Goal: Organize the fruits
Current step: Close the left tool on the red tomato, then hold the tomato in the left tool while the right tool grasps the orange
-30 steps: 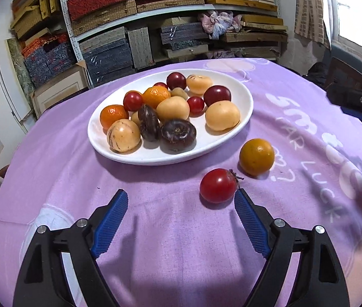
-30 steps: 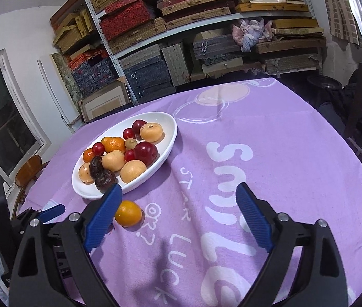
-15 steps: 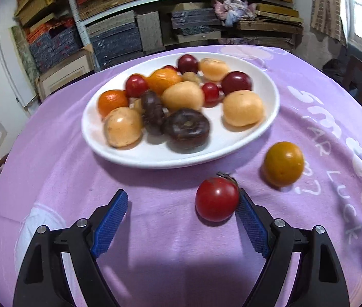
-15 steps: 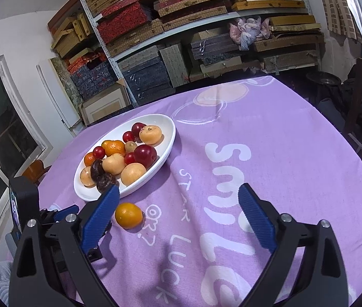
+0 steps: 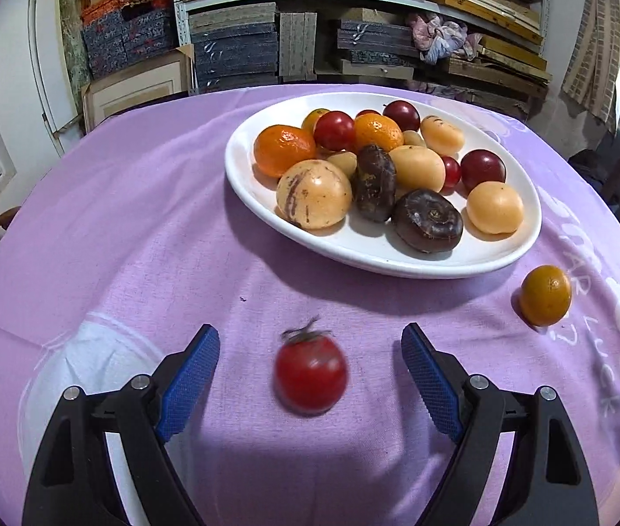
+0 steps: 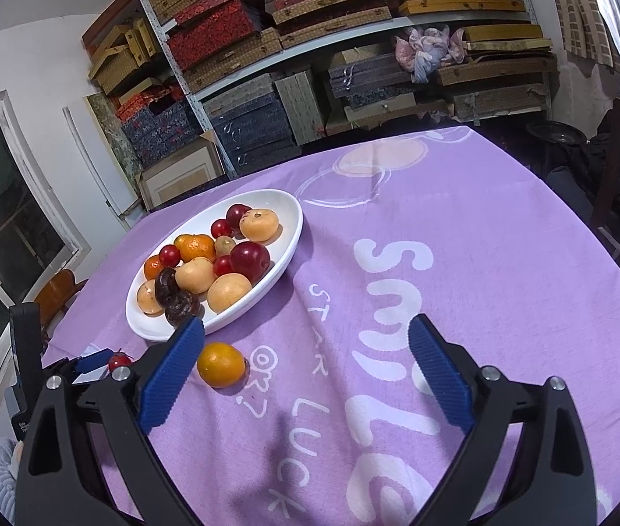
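Between the wide-spread jaws of the left gripper (image 5: 310,368), a red tomato (image 5: 310,373) is being framed, untouched by either pad.

The tomato is lying blurred on the purple tablecloth (image 5: 134,219), just short of the white plate (image 5: 397,263) that is being filled with fruit; an orange (image 6: 221,364) is sitting on the cloth beside the rim. The right gripper (image 6: 305,366) is being held open and empty over the cloth.
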